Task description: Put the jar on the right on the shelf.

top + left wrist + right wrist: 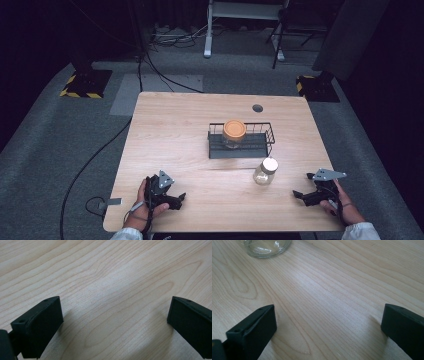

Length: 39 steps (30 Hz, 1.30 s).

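Note:
A glass jar with an orange lid (234,133) stands in a black wire basket (267,141) at the middle of the wooden table (175,135). In front of the basket stands a second glass jar with a white lid (265,171); its base (265,247) shows at the top of the right gripper view. My left gripper (181,199) rests near the table's front left edge, open, with bare wood (115,315) between its jaws. My right gripper (297,195) rests at the front right, open, with nothing between its jaws, to the right of the white-lidded jar.
A round cable hole (257,108) sits near the table's far edge. Grey carpet surrounds the table, with cables (90,165) on the floor at the left, two yellow-and-black striped bases (85,84) and a chair (295,30) behind.

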Each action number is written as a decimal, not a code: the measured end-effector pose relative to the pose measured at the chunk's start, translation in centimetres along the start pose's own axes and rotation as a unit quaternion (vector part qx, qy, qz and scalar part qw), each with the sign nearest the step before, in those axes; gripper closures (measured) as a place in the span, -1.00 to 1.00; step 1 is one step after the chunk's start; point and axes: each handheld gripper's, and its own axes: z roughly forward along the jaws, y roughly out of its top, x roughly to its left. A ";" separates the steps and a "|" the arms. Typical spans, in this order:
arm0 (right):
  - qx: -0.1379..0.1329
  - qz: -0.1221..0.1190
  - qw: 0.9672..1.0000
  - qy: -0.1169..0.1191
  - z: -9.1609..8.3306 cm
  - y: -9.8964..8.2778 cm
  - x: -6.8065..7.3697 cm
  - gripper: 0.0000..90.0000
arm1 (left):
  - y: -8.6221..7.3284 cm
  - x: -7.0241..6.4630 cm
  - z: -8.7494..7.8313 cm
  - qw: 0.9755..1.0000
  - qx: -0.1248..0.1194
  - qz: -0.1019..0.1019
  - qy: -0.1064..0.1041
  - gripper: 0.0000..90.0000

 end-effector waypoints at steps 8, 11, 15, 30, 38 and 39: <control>0.005 -0.003 1.000 0.000 -0.1 0.1 0.0 -0.99 | 0.0 0.0 0.0 1.000 0.000 0.000 -0.001 -1.00; 0.010 -0.007 1.000 0.002 -0.2 0.2 0.1 -0.96 | 0.0 0.0 0.0 1.000 0.000 0.001 -0.001 -1.00; 0.019 -0.011 1.000 -0.005 -0.2 0.5 0.3 -0.92 | 0.0 0.0 0.0 1.000 0.000 0.001 -0.001 -1.00; 0.011 -0.043 0.999 -0.005 -1.0 2.5 1.9 -0.91 | 0.0 0.0 0.0 1.000 0.000 0.001 -0.001 -1.00; -0.001 -0.056 0.998 -0.001 -1.2 3.9 2.7 -0.91 | 0.0 0.0 0.0 1.000 0.000 0.001 -0.001 -1.00; -0.001 -0.060 0.998 0.001 -1.2 4.1 2.8 -0.91 | 0.0 0.0 0.0 1.000 0.000 0.001 -0.001 -1.00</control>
